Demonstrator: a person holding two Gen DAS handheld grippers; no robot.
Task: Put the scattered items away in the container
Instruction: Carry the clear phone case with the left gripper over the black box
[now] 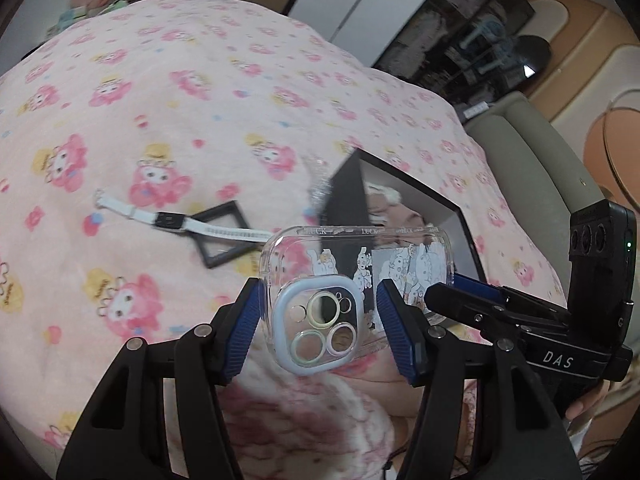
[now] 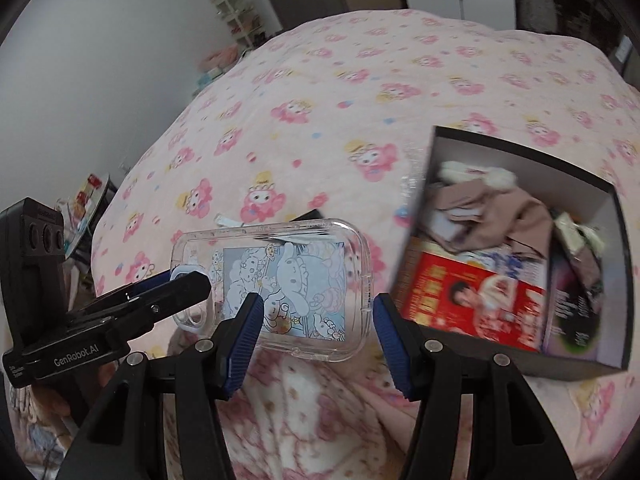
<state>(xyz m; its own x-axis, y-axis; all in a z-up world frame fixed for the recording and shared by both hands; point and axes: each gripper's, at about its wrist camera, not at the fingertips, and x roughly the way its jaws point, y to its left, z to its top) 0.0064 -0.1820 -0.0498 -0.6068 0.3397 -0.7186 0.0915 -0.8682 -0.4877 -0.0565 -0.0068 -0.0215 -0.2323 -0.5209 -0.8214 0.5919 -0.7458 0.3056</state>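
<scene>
A clear phone case (image 1: 352,292) with cartoon prints and a blue camera ring is held above the pink bedspread. Both grippers straddle it: my left gripper (image 1: 320,324) at its camera end, my right gripper (image 2: 318,328) at the other end (image 2: 280,284). The jaws of both stand wide, so I cannot tell whether either pinches the case. The black box (image 2: 616,248) lies to the right, holding clothes and a red magazine (image 2: 480,300). A white watch (image 1: 168,220) and a small black square frame (image 1: 220,236) lie on the bed to the left.
The pink cartoon bedspread (image 1: 160,100) covers the whole bed. A fluffy pink blanket (image 2: 320,400) lies below the grippers. A grey headboard (image 1: 520,152) and dark shelves stand behind the bed. A wall and a small shelf (image 2: 240,12) are at the far side.
</scene>
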